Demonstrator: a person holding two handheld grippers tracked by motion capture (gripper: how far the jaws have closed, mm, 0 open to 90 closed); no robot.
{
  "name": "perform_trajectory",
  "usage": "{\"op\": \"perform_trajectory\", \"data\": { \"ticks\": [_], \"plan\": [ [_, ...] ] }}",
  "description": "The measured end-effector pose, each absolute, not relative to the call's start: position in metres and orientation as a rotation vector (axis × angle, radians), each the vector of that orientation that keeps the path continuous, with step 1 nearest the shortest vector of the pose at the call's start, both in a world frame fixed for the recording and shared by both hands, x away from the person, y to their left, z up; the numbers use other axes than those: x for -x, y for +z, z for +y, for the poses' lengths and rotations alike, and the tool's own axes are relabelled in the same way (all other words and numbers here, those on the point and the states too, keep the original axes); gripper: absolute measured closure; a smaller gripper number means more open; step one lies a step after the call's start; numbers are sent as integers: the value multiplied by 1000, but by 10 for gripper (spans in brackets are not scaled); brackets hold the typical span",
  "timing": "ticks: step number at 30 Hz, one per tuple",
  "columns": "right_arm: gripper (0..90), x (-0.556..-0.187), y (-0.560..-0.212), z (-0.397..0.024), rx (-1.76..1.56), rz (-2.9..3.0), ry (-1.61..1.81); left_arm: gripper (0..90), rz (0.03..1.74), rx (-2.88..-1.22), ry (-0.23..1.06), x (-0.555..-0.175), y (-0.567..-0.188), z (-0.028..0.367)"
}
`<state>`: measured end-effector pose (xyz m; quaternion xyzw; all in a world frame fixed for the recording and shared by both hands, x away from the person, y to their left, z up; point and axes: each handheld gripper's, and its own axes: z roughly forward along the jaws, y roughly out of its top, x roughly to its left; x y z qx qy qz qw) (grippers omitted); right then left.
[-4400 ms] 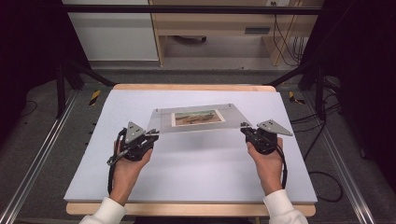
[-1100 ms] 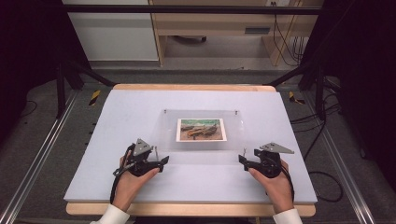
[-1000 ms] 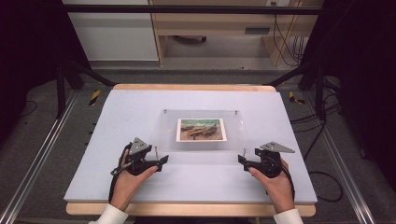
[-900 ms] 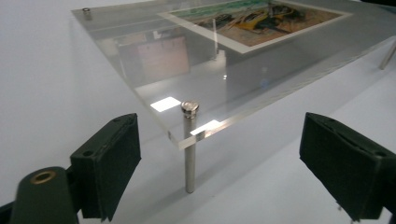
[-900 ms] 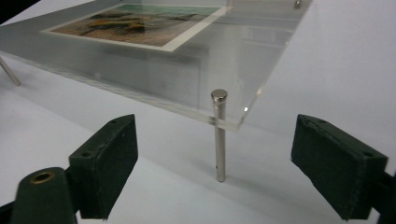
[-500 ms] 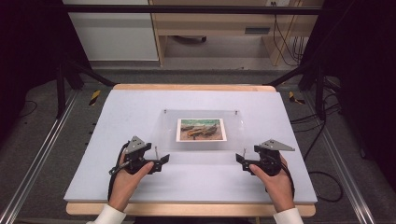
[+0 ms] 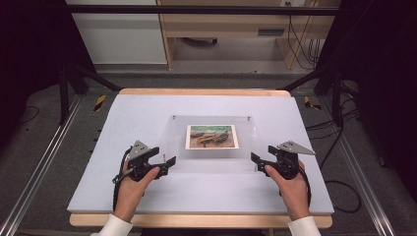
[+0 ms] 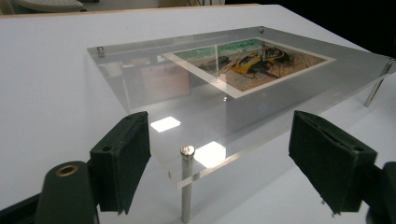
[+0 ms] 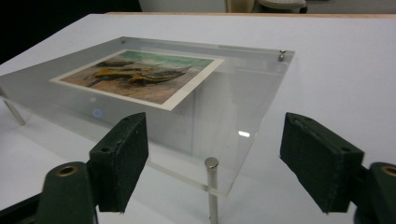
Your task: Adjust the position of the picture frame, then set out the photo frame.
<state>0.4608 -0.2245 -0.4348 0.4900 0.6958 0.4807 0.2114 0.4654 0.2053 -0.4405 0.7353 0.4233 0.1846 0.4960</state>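
Observation:
A clear acrylic picture frame [image 7: 179, 155] stands flat on short metal posts in the middle of the white mat, with a boat picture [image 7: 212, 136] inside it. My left gripper [image 7: 168, 162] is at the frame's near left corner. In the left gripper view the corner post [image 8: 187, 179] sits between the jaws [image 8: 224, 161] without touching either pad. My right gripper [image 7: 255, 159] is at the near right corner, with that corner post [image 9: 211, 186] between its jaws [image 9: 224, 161], also untouched. Both pairs of jaws have just been closing a little and still stand wide.
The white mat [image 7: 147, 113] covers a wooden table [image 7: 196, 220]. Metal rails [image 7: 39, 167] run along both sides. Cables [image 7: 339, 189] lie on the floor at the right, and a wooden bench [image 7: 226, 29] stands beyond the far edge.
Several seconds ago both grippers held the frame raised, farther back. It now stands on the mat with both grippers off it. Over the last second the hands barely shifted.

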Motion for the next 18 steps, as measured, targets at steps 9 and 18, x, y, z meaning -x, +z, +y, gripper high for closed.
{"op": "perform_trajectory", "data": {
  "ticks": [9,18],
  "plan": [
    [324,-483,-433,-222,-1419,1963,1298,264,1080,-1817,433,-489,-436,203],
    [288,-504,-433,-218,-1449,2020,1320,228,1102,-1824,379,-507,-440,205]
  ]
}}
